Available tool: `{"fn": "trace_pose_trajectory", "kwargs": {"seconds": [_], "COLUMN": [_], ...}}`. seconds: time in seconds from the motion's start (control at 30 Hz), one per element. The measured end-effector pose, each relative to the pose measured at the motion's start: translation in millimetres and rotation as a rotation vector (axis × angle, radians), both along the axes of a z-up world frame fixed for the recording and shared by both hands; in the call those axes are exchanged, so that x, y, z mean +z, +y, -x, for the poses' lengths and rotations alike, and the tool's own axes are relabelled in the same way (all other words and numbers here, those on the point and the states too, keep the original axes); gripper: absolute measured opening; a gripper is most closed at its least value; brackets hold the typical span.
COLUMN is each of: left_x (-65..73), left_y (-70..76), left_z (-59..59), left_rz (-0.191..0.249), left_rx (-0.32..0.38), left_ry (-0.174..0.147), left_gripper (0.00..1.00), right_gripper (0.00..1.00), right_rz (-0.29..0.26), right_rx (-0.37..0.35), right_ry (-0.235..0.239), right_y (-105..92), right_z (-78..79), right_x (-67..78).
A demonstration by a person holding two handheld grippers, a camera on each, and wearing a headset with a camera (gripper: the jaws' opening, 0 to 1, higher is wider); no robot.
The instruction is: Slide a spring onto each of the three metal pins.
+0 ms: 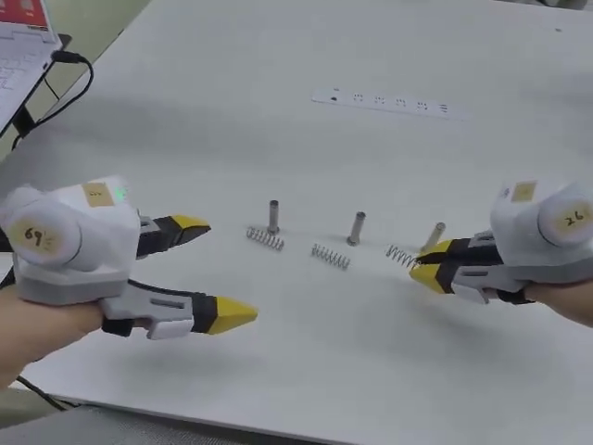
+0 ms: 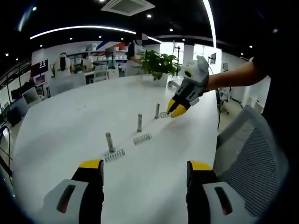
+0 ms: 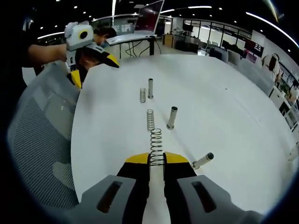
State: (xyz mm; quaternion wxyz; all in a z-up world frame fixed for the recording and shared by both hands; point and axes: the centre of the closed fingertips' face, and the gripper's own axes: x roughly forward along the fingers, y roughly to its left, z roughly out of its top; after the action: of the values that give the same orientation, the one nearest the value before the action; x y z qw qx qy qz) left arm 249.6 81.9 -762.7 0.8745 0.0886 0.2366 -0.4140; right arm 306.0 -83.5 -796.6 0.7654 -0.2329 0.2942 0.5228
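We read a hand-written "69" on the round sticker of the left gripper (image 1: 218,269) and "26" on that of the right gripper (image 1: 422,264); no other writing is legible. Taking the middle pin (image 1: 357,227) as our mark, the left pin (image 1: 274,216) stands to its left and the right pin (image 1: 434,235) to its right, the three in a row across the white desk (image 1: 324,371). In the left gripper view all three stand on end, long axes up. Just in front of the middle pin lies the middle spring (image 1: 331,257), flat on the desk with its long axis along the row. The left spring (image 1: 265,238) lies the same way, left of the middle pin, at the left pin's foot. Right of the middle pin, the held spring (image 3: 156,144) is clamped at its near end between the right gripper's jaws. Its long axis runs straight out from them, back toward the middle pin. The left gripper hovers well left of the middle pin, jaws wide apart with nothing between them. Far behind the middle pin lies a white power strip (image 1: 389,102), and far to its back left a laptop (image 1: 23,37) with a black cable (image 1: 69,83). Nothing stands among the pins and springs.
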Motion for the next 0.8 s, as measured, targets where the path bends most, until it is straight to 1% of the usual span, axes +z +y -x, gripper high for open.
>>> {"fn": "trace_pose_trajectory", "kwargs": {"seconds": [0.1, 0.2, 0.27, 0.3, 0.37, 0.43, 0.53, 0.63, 0.77, 0.8], "left_x": [0.0, 1.2, 0.2, -0.3, -0.7, -0.1, 2.8, 4.4, 6.6, 6.6], "left_y": [-12.4, -30.0, -36.7, -41.4, -47.7, -53.4, -65.4, -73.6, -87.1, -90.9], "left_z": [0.6, 2.0, 0.9, -0.2, -3.8, -5.3, -7.5, -8.4, -8.5, -7.8], "left_rz": [0.001, 0.029, 0.028, 0.029, 0.03, 0.032, 0.042, 0.048, 0.066, 0.069], "left_rx": [-0.034, -0.074, -0.087, -0.102, -0.114, -0.13, -0.159, -0.177, -0.205, -0.215], "left_ry": [0.0, 0.004, 0.004, 0.003, 0.002, 0.004, -0.005, -0.008, -0.014, -0.016], "left_gripper": [0.67, 0.67, 0.66, 0.66, 0.64, 0.62, 0.61, 0.59, 0.55, 0.54], "right_gripper": [0.08, 0.08, 0.08, 0.08, 0.08, 0.08, 0.08, 0.08, 0.08, 0.08], "right_rz": [-0.012, -0.005, 0.002, 0.008, 0.021, 0.025, 0.017, 0.018, 0.014, 0.008], "right_rx": [0.046, 0.102, 0.136, 0.158, 0.184, 0.196, 0.212, 0.244, 0.261, 0.265], "right_ry": [-0.014, -0.04, -0.048, -0.059, -0.071, -0.075, -0.07, -0.072, -0.079, -0.088], "right_y": [8.4, 17.5, 21.3, 23.4, 25.6, 27.1, 29.4, 31.7, 34.4, 35.7], "right_z": [5.9, 17.1, 23.6, 27.1, 32.4, 35.8, 41.2, 48.0, 51.6, 51.8], "right_x": [6.2, 12.8, 15.0, 16.1, 17.4, 18.4, 20.6, 21.7, 24.1, 25.8]}}
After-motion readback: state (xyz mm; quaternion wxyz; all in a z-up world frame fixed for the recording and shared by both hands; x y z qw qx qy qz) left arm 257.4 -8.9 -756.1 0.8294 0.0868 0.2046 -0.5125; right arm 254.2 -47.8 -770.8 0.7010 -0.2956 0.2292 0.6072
